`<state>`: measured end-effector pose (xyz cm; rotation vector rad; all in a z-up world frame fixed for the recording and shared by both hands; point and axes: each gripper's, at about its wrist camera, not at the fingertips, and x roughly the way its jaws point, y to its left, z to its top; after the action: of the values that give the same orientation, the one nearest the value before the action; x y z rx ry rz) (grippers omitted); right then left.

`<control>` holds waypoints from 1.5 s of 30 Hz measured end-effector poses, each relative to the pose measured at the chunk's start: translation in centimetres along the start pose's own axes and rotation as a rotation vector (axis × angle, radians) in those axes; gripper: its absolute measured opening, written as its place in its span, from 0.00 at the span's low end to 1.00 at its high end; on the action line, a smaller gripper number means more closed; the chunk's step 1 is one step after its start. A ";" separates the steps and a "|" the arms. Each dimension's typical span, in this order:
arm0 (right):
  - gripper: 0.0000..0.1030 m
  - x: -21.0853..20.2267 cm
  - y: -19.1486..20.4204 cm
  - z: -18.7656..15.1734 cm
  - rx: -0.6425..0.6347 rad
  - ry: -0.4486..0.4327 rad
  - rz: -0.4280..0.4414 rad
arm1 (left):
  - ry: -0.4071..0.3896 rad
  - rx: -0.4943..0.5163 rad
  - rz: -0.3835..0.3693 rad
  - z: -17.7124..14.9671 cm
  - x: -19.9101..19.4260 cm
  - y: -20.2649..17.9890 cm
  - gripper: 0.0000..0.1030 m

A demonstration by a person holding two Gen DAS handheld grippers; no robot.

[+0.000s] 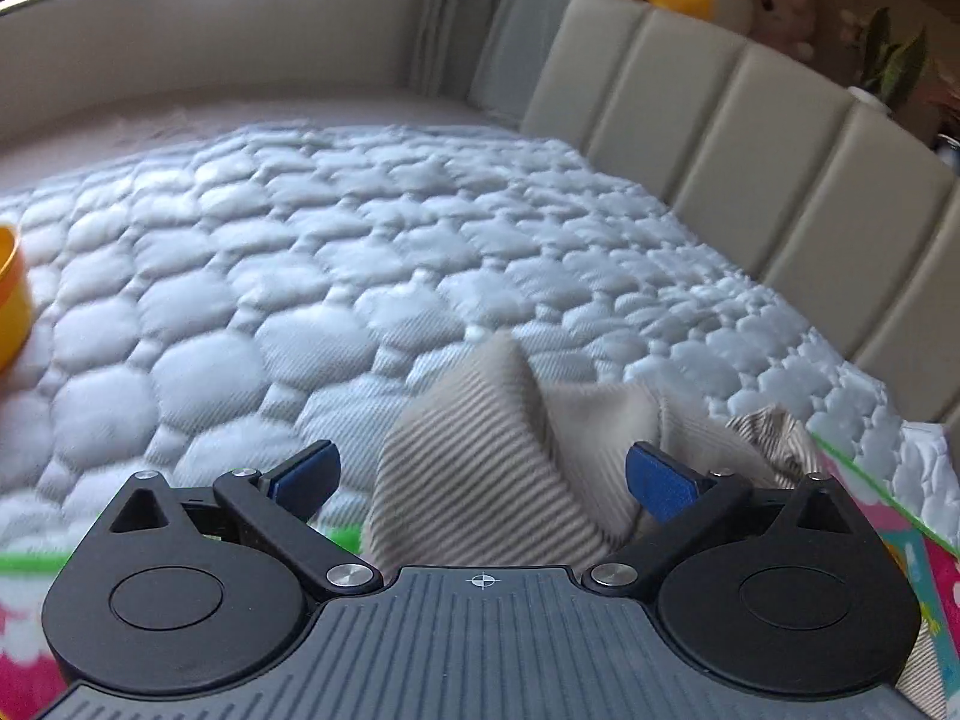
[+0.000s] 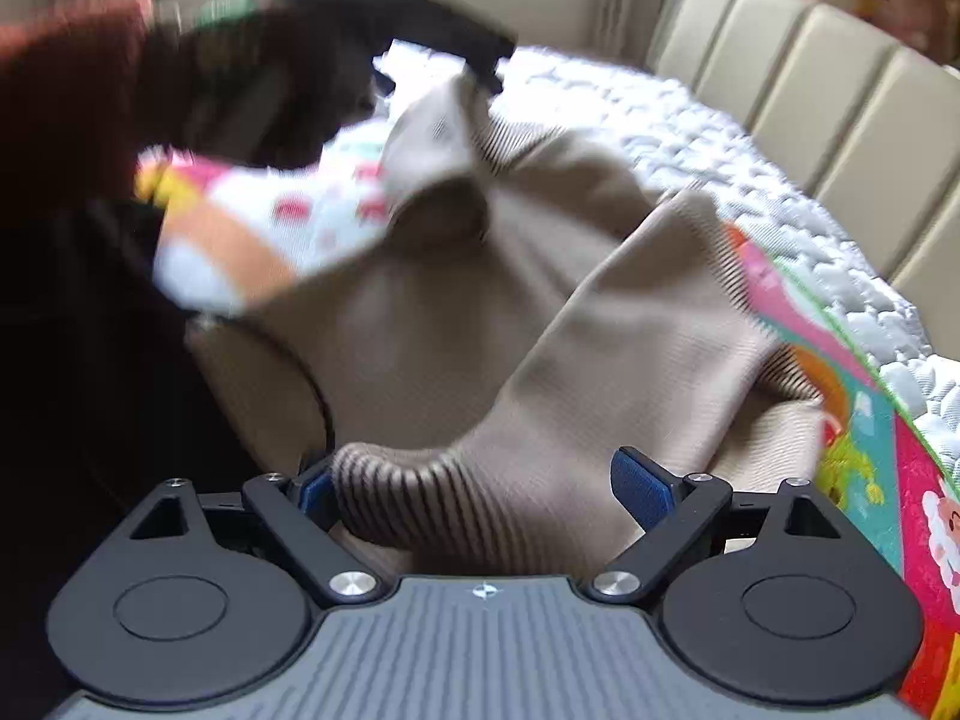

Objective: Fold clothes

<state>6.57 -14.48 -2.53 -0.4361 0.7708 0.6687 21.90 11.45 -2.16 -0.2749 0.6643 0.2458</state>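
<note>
Both sets of fingers gape around the ribbed beige garment [image 2: 480, 312], lower centre; pinch its edges evenly before lifting.

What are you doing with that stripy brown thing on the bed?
Someone is folding clothes using a handheld gripper in each hand. The beige ribbed garment lies crumpled over a colourful mat on the quilted mattress. Both the left gripper and the right gripper are open, with bunched fabric between their fingers, not clamped.
</note>
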 end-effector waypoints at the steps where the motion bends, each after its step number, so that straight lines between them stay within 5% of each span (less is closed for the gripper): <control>1: 0.88 -0.3 -0.6 0.2 0.015 -0.022 -0.001 | -0.014 0.060 0.006 0.6 0.6 -0.3 1.00; 3: 0.88 -0.5 -1.5 0.5 0.035 -0.052 -0.015 | -0.017 0.164 0.010 1.6 2.1 -0.8 1.00; 5: 0.88 0.3 -2.4 1.7 0.053 -0.083 -0.046 | 0.071 0.186 -0.026 1.5 4.1 -1.1 0.98; 7: 0.88 1.2 -3.4 2.9 0.071 -0.114 -0.077 | 0.141 0.179 -0.034 0.9 5.4 -1.0 0.48; 10: 0.88 2.5 -4.8 4.7 0.098 -0.160 -0.124 | 0.157 0.154 0.032 0.0 5.8 -0.1 0.34; 14: 0.88 5.1 -6.3 8.2 0.085 -0.188 -0.191 | 0.146 0.036 0.132 0.4 4.6 2.7 0.35; 18: 0.88 8.3 -6.6 8.7 -0.095 -0.131 -0.302 | 0.093 -0.282 0.211 1.1 1.2 4.1 0.67; 21: 0.88 10.7 -6.7 9.1 -0.231 -0.086 -0.384 | -0.010 -0.338 0.142 0.8 -1.6 1.8 0.76; 24: 0.82 13.1 -6.9 9.4 -0.367 -0.041 -0.466 | -0.070 -0.127 -0.029 0.4 -2.2 -1.9 0.93; 26: 0.82 14.7 -7.0 9.7 -0.457 -0.011 -0.519 | -0.040 -0.026 -0.139 -0.1 -1.7 -3.4 0.93; 30: 0.82 17.2 -10.4 10.1 -0.603 0.040 -0.679 | 0.072 0.035 -0.192 -1.2 1.6 -4.1 0.93; 32: 0.82 18.4 -13.8 10.7 -0.573 0.064 -0.753 | 0.107 0.061 -0.153 -1.5 3.0 -3.8 0.92; 36: 0.94 20.9 -18.6 11.3 -0.297 0.101 -0.695 | 0.138 0.089 -0.076 -1.9 4.6 -2.6 0.81; 40: 1.00 21.0 -21.9 11.1 -0.030 0.066 -0.634 | 0.124 0.119 -0.034 -2.1 4.8 -2.1 0.81; 45: 0.96 13.9 -19.4 10.9 -0.049 -0.033 -0.539 | 0.111 0.094 -0.073 -1.8 4.7 -2.0 0.90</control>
<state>32.73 -16.52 -3.60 -0.6455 0.5699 0.1902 25.09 9.65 -6.15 -0.2234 0.7722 0.1299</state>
